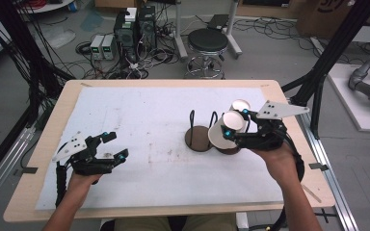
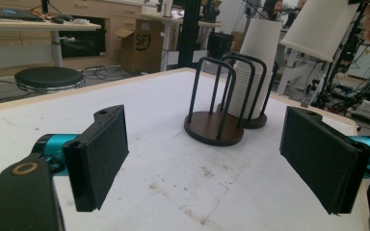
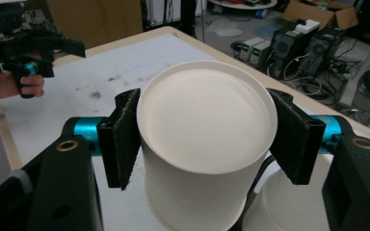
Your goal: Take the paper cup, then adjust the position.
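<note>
High view: the right hand-held gripper (image 1: 230, 126) clenches a white paper cup (image 1: 221, 130), bottom toward us, held at about three o'clock on the table (image 1: 48, 144), just above the two dark wire racks (image 1: 200, 132); a cup stack (image 1: 239, 107) stands in the far rack. At eight o'clock the left hand-held gripper (image 1: 114, 144) sits released, jaws wide, nothing between them

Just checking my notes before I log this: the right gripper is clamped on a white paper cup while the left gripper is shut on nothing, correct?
Not quite: the left gripper is open, as the left gripper view shows. The right gripper is indeed clamped on the white paper cup.
</note>
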Tool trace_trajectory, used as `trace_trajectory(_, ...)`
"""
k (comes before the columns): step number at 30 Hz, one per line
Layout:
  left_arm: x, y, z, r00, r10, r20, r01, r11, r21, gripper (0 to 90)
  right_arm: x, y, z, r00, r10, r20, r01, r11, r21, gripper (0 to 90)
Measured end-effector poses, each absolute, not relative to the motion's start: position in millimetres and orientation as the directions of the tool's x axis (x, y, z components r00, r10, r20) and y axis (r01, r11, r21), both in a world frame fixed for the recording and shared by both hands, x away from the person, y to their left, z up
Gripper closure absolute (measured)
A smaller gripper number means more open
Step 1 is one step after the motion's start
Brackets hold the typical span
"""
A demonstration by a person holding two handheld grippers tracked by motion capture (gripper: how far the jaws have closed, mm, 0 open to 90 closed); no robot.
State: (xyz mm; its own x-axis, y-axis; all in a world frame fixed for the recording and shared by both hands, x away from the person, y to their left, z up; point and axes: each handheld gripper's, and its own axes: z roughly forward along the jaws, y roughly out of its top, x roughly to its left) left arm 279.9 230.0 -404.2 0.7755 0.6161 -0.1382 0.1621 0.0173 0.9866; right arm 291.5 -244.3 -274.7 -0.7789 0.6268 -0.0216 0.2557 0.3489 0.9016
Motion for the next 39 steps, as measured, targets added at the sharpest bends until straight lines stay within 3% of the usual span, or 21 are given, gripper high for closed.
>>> trace_trajectory(13,285,212,-402,0.783,0.61,-0.121,0.155,-0.003,0.988,15.4,301,-222,-314,-0.807,0.59,-0.011,0.27,0.385,0.883,34.3)
trace_trajectory(23,281,204,-404,0.825,0.561,-0.069,0.112,-0.042,0.993,15.6,301,-215,-315,-0.81,0.587,-0.011,0.27,0.388,0.881,34.3)
trace_trajectory(39,282,196,-404,0.841,0.538,-0.06,0.109,-0.06,0.992,15.5,307,-197,-308,-0.841,0.541,-0.011,0.245,0.399,0.884,34.3)
